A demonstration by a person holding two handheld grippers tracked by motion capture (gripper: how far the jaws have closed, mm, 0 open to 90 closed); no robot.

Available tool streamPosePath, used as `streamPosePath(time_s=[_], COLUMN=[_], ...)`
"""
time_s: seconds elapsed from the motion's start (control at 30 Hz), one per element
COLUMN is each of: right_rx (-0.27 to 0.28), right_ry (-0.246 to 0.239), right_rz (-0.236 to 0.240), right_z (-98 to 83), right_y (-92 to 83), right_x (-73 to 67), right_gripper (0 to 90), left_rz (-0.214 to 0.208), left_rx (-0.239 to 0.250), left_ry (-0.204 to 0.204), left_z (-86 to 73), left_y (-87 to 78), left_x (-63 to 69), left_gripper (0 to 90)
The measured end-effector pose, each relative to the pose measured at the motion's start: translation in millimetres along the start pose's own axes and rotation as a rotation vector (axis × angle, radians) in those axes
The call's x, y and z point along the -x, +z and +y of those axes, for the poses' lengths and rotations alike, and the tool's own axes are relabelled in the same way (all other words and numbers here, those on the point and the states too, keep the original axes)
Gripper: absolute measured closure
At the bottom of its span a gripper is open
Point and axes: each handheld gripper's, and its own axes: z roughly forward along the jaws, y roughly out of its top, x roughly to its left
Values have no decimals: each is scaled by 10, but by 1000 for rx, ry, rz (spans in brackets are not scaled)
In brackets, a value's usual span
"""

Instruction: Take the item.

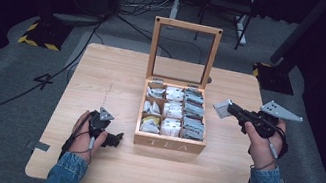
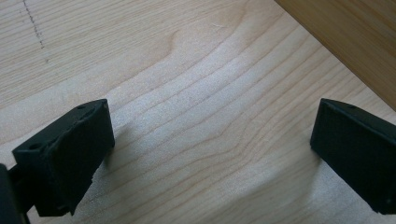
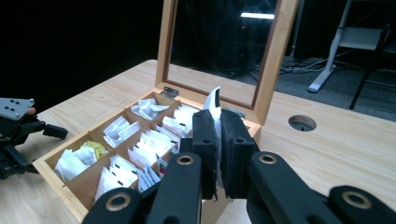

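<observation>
1. Left gripper (image 1: 109,138) rests on the tabletop (image 1: 112,77) just left of the tea box (image 1: 169,142), jaws spread wide, nothing between them.
2. The tea box stands mid-tabletop, its glass lid (image 1: 183,52) upright, compartments full of sachets.
3. Right gripper (image 1: 227,108) hovers just right of the tea box, jaws pressed together on a tea bag (image 3: 214,103).
4. Judged step: carrying the picked tea bag away. Next calls for a bare spot on the tabletop, then letting go.
</observation>
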Motion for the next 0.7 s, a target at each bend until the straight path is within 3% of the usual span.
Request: streamPosePath(time_s=[0.2, 0.4, 0.7], right_rx=[-12, -47, -88], right_ry=[18, 58, 98], right_rz=[-27, -82, -104], right_z=[-51, -169, -324], right_y=[19, 49, 135], right_x=[91, 277, 439], right_gripper=[862, 862, 862], left_rz=[1, 1, 0], left_rx=[0, 0, 0], left_ry=[-1, -1, -1], left_z=[1, 1, 1], left_y=[1, 1, 1], left_x=[0, 0, 0], left_gripper=[0, 0, 0])
